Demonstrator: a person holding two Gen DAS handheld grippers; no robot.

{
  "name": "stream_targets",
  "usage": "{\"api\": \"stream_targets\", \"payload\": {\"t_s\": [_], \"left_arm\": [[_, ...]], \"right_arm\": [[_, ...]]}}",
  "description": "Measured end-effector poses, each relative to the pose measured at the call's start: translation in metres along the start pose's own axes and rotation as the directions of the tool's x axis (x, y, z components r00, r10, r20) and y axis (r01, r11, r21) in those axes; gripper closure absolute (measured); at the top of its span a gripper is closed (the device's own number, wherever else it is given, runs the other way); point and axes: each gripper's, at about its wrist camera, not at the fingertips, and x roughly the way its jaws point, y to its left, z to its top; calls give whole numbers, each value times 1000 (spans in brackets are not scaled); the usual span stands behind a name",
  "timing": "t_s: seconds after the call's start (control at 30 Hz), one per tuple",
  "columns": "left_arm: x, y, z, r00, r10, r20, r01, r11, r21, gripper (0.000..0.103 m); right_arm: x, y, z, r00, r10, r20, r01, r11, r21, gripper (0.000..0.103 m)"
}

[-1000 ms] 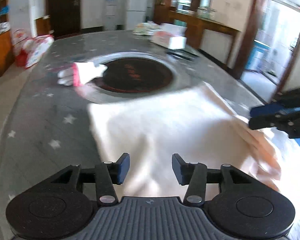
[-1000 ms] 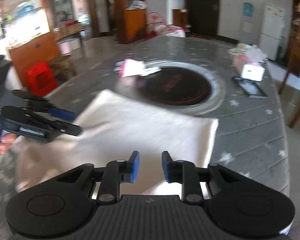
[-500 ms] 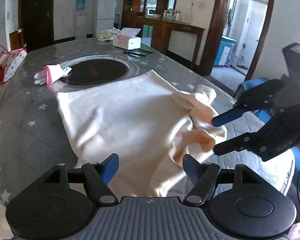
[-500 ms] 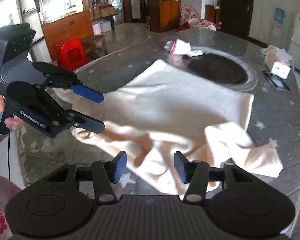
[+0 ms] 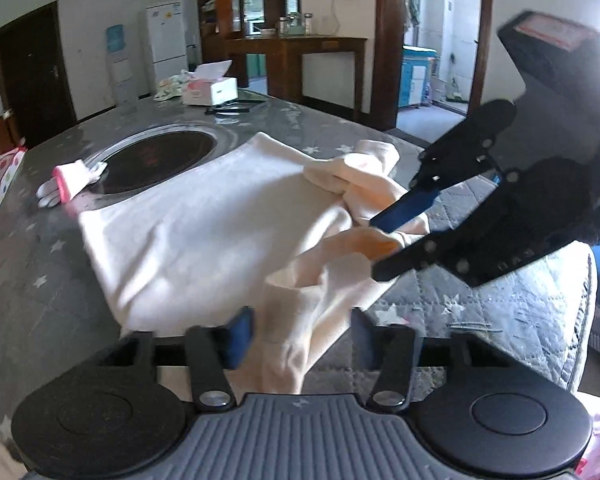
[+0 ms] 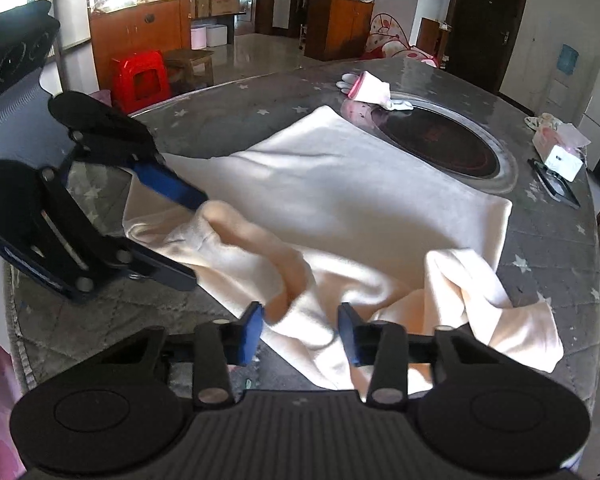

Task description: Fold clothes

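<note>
Left wrist view: cream garment (image 5: 204, 232) is seen spread flat over the near half of the grey star-patterned table (image 5: 20, 280), its far edge reaching the rim of the round dark inset plate (image 5: 160, 156) at table centre. Sleeves and collar end are bunched toward the near edge. Left gripper (image 5: 300, 334) is held w/ jaws spread wide, a raised fold of the garment hanging between them; whether cloth is touched by either pad can't be told. Right gripper (image 5: 374, 246) is seen at the right, jaws apart, w/ a lump of sleeve fabric lying between blue pad and black finger. Right wrist view: right gripper (image 6: 300, 334) jaws also spread, rumpled cloth between them at the near edge; left gripper (image 6: 198, 240) open beside a bunched sleeve. White-and-pink glove (image 6: 366, 90) is lying at the far rim of the plate. Tissue box (image 6: 558, 152) and dark flat object (image 6: 556, 184) are placed near the far right edge.
</note>
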Motion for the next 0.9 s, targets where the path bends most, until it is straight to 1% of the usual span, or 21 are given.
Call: {"api": "stream_targets", "payload": {"t_s": [0.03,0.07,0.13,0.2,0.3,0.4,0.47,0.5,0.53,0.57,0.63,0.67,0.7,0.73,0.77,0.8,0.83,0.87,0.9], "left_arm": [[1,-2,0,1000,-1,-1,1,1000,8,76],[1,-2,-1,1000,-4,-1,4,1000,14,85],[-4,-3,-1,1000,-18,8,18,1000,20,89],[-12,-5,0,999,-38,23,38,999,24,91],[-25,-12,-3,998,-62,31,60,996,62,92],[-33,-21,-12,995,-95,8,93,990,101,92],[-30,-26,-19,994,-107,-31,110,987,117,92],[-29,-28,-22,992,-112,-51,118,985,125,91],[-27,-31,-26,991,-118,-71,126,983,133,87],[-26,-33,-29,989,-123,-86,134,981,139,86],[-31,-30,-26,988,-132,-78,142,981,135,84],[-34,-29,-25,988,-137,-73,146,980,133,81],[-37,-28,-24,988,-141,-68,149,980,131,77],[-41,-26,-20,989,-141,-55,147,981,126,66],[-44,-25,-15,991,-125,-41,130,984,122,59],[-43,-24,-10,994,-100,-37,104,988,113,56],[-42,-23,-6,997,-75,-32,78,992,103,51],[-40,-22,-1,998,-49,-28,52,994,94,47],[-39,-21,4,999,-24,-24,26,996,84,44]], "right_arm": [[0,0,0,1000,5,-2,-5,1000,1,89],[-2,1,0,1000,8,1,-8,1000,-1,93],[-6,2,-1,1000,13,7,-13,1000,-5,96],[-15,6,-4,1000,30,9,-30,999,-16,97],[-30,15,-10,998,57,3,-56,998,-41,97],[-43,25,-18,996,91,-17,-92,994,-63,98],[-46,31,-25,990,132,-47,-135,989,-60,97],[-46,34,-29,986,152,-65,-156,986,-59,97],[-46,36,-33,984,163,-76,-168,984,-55,93],[-46,38,-36,983,167,-81,-171,984,-45,90],[-48,37,-39,985,155,-78,-157,987,-27,88],[-50,33,-40,988,143,-63,-143,990,-5,87],[-53,30,-41,990,136,-48,-135,991,16,85],[-58,24,-40,992,126,-24,-125,991,48,78],[-63,17,-40,993,116,3,-115,990,84,67],[-66,11,-39,995,95,22,-97,989,111,62],[-69,5,-38,997,71,39,-76,988,137,60],[-71,-1,-38,997,48,55,-56,985,163,60],[-71,-7,-38,998,25,61,-36,981,191,60]]}}
